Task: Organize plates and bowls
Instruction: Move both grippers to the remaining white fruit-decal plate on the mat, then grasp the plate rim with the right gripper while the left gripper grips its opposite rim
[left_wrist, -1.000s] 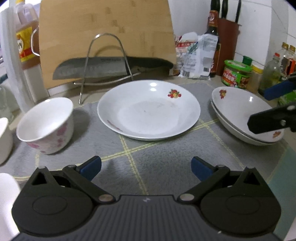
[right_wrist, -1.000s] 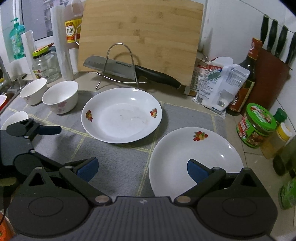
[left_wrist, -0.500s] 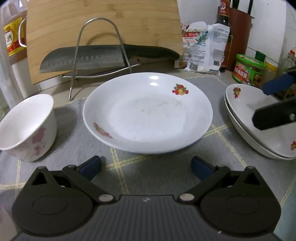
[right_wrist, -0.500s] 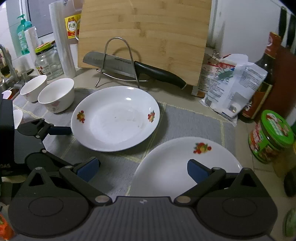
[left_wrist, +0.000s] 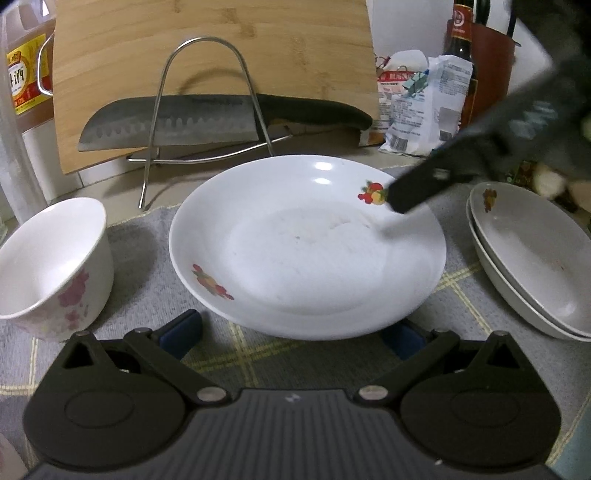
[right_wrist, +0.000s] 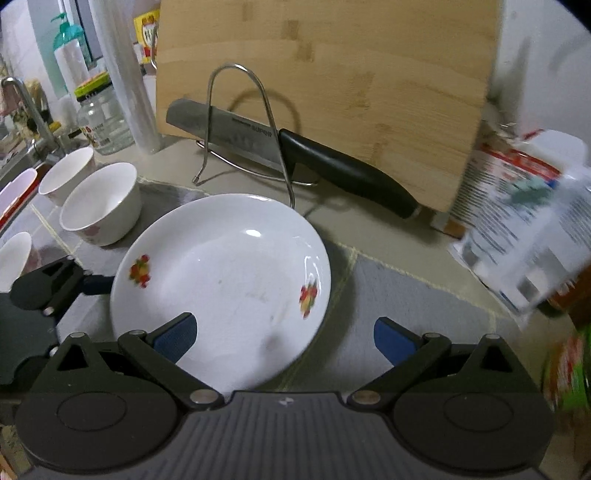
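Plates and bowls sit on a grey checked mat (left_wrist: 306, 369) on the counter. At its middle lies a white fruit-print plate (left_wrist: 306, 247), with the left gripper (left_wrist: 295, 334) low at its near edge, jaws spread wide, 1 blue pad at each side of the rim and gripping nothing. From the right wrist view the right gripper (right_wrist: 284, 338) is also spread, its left pad over the plate's near-right part and its right pad above bare mat; I cannot tell whether it touches the plate. Seen from the left wrist camera, 1 dark finger of the right gripper reaches over the plate's far-right rim by the fruit motif.

Right of this plate, apart from it, 2 more plates (left_wrist: 532, 266) are stacked. To the left a white bowl with pink flowers (left_wrist: 51, 266) stands just beside the plate; the right wrist view shows a second bowl (right_wrist: 66, 175) farther left and a third (right_wrist: 13, 260) at the left edge.

Behind, a cleaver (right_wrist: 280, 155) rests on a wire rack (left_wrist: 207, 107) against a bamboo cutting board (left_wrist: 210, 66).
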